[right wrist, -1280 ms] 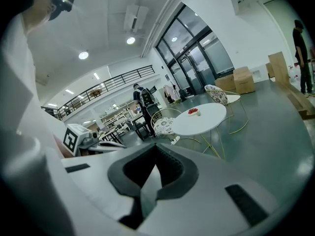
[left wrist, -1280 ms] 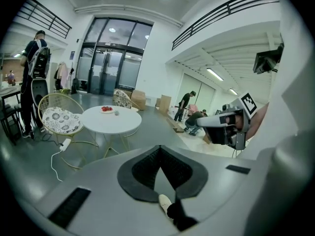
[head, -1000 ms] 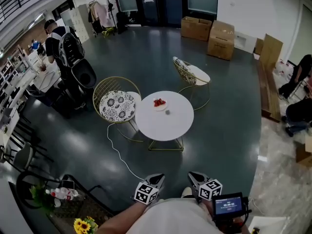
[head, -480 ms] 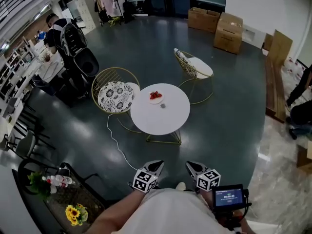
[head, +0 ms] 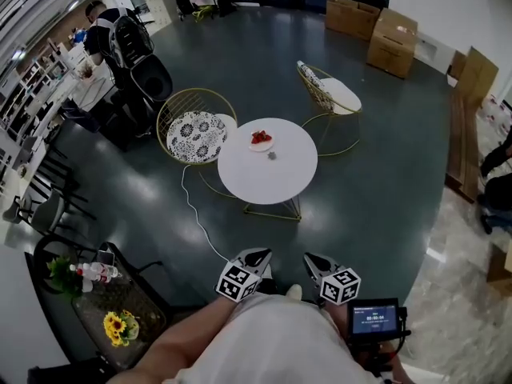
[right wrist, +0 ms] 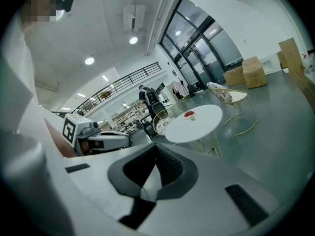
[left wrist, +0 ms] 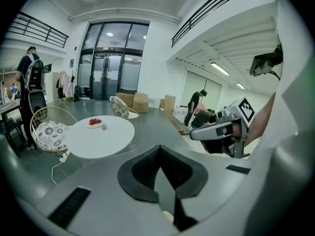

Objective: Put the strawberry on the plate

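Observation:
Red strawberries point(head: 261, 138) lie on a small white plate point(head: 262, 145) on the far side of a round white table point(head: 276, 178), a few steps ahead of me. A small grey thing point(head: 273, 155) sits beside the plate; I cannot tell what it is. My left gripper point(head: 258, 254) and right gripper point(head: 309, 258) are held close to my body, far short of the table, side by side. Both are shut with nothing in them. The left gripper view shows its shut jaws, the plate point(left wrist: 94, 123) and the right gripper point(left wrist: 219, 131). The right gripper view shows the strawberries point(right wrist: 188, 114).
A gold wire chair point(head: 194, 131) with a patterned cushion stands left of the table, a second chair point(head: 330, 96) behind it. A white cable point(head: 194, 224) trails on the dark floor. A person with a backpack point(head: 120, 38) stands far left. A side table with flowers point(head: 116, 324) is near left. Cardboard boxes point(head: 390, 45) stand at the back.
The head view has shifted, so the table and chairs now sit a little higher in it. Both grippers stay shut and empty in front of my body.

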`<state>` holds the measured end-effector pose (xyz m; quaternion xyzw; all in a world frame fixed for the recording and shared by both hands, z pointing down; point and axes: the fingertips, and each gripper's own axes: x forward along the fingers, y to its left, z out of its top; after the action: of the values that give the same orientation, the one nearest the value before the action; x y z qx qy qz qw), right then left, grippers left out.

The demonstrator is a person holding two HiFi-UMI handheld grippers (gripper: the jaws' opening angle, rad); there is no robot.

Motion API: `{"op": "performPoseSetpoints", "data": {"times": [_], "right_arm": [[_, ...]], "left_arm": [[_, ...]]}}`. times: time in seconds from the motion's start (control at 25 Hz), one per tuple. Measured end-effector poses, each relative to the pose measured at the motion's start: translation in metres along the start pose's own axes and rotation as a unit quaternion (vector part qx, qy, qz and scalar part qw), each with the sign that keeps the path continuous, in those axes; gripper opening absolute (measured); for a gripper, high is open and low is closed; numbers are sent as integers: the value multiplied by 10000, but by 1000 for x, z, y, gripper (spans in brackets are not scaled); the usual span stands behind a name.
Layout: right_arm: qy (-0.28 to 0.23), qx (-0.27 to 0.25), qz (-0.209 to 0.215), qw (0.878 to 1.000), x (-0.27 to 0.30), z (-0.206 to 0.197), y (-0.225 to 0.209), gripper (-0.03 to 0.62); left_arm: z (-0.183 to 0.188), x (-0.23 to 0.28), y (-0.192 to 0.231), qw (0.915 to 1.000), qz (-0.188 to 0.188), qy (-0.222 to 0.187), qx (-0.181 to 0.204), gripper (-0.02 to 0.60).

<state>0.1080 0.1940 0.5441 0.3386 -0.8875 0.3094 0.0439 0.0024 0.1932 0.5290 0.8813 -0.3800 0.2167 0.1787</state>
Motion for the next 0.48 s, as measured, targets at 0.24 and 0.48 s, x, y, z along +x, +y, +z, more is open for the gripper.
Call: {"op": "performPoseSetpoints", "data": {"times": [0.24,0.48], "right_arm": [[23,60,-64,10000,6,3,-12,8],[68,64,-261,9996,16,16,-34,8]], "left_arm": [[-1,15,9,9999,-68,90,-48,8],[10,41,28,9997,-202,67,-90,6]]}}
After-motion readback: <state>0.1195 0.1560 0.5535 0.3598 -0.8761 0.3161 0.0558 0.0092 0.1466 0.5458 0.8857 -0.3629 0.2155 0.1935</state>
